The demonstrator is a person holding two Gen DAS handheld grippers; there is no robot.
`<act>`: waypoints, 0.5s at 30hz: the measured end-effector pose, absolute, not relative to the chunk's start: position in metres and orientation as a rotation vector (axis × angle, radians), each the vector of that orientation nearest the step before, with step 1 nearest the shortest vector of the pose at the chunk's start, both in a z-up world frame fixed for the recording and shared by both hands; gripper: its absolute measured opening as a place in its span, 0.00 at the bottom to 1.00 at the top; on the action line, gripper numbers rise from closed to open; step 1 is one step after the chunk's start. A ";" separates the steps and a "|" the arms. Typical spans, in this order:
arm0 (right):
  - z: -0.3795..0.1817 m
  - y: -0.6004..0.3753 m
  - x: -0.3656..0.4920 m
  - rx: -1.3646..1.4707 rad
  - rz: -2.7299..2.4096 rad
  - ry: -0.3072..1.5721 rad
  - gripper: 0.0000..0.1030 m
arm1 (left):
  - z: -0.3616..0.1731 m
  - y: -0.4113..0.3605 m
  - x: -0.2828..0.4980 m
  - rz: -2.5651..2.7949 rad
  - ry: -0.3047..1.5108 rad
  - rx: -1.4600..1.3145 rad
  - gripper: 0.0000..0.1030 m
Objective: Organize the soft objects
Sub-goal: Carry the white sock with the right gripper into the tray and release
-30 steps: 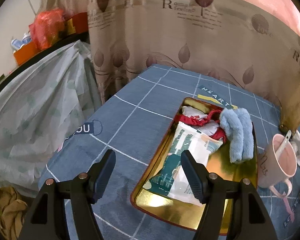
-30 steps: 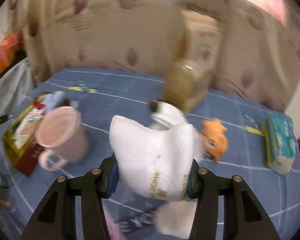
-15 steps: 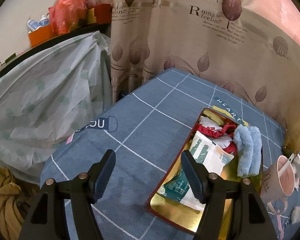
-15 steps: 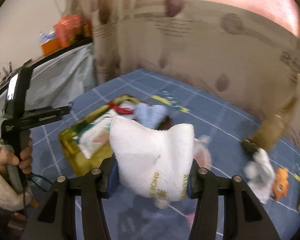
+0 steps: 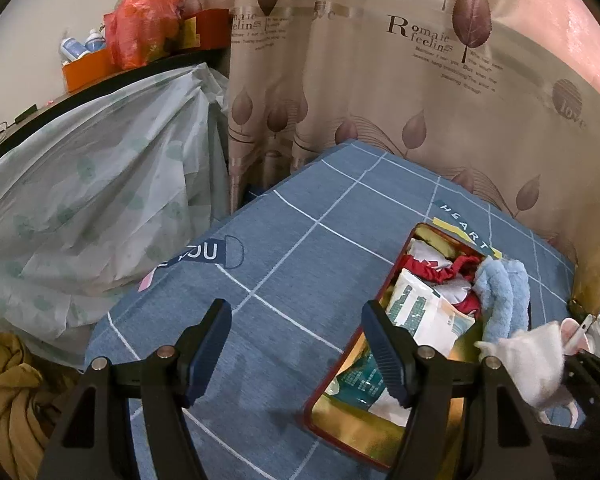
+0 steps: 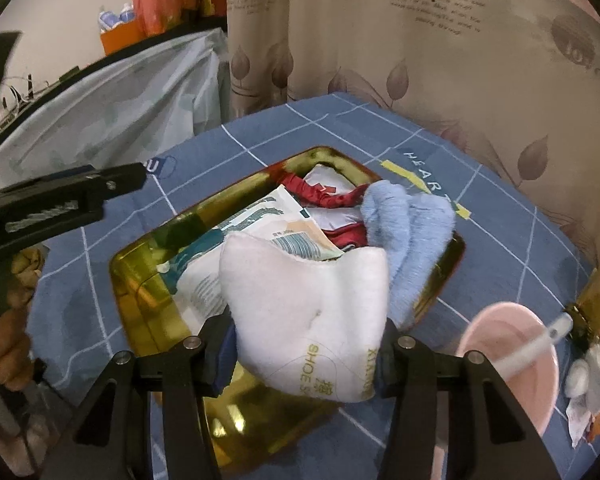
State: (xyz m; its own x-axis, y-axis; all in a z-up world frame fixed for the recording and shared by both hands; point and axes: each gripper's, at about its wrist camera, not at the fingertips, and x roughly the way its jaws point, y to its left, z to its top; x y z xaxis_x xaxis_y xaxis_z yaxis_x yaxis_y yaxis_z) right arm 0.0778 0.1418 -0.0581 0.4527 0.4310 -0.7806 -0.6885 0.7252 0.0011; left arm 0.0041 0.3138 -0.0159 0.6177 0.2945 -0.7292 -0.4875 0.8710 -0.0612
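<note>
White pad clamped in right tongs over crowded gold tray; left tongs open, empty.

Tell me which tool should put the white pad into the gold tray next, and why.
Right. The right tool is already shut on the white pad and hangs over the gold tray. The left tool is open and holds nothing, over the blue cloth beside the tray.

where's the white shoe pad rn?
Right wrist view: white shoe pad is clamped in the right gripper, over the gold tray, beside the blue cloth.
</note>
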 end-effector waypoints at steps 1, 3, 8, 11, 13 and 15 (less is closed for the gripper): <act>-0.062 0.145 0.080 -0.342 0.706 0.858 0.47 | -0.016 0.314 0.004 0.453 0.788 -0.268 0.67; -0.067 0.148 0.084 -0.348 0.697 0.866 0.47 | -0.017 0.315 0.005 0.450 0.792 -0.269 0.67; -0.078 0.152 0.088 -0.350 0.688 0.885 0.49 | -0.018 0.315 0.005 0.450 0.792 -0.272 0.67; -0.081 0.153 0.088 -0.348 0.691 0.887 0.54 | -0.019 0.315 0.005 0.447 0.796 -0.274 0.67; -0.080 0.152 0.088 -0.343 0.694 0.886 0.58 | -0.018 0.314 0.005 0.447 0.794 -0.273 0.67; -0.078 0.152 0.087 -0.334 0.700 0.880 0.62 | -0.019 0.314 0.006 0.447 0.794 -0.271 0.67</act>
State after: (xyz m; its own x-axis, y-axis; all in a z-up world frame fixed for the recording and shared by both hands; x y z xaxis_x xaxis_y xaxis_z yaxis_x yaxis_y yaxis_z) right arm 0.0869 0.1517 -0.0778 0.4374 0.4193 -0.7955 -0.6807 0.7325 0.0117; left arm 0.0059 0.3138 -0.0189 0.6151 0.2830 -0.7359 -0.4824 0.8734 -0.0673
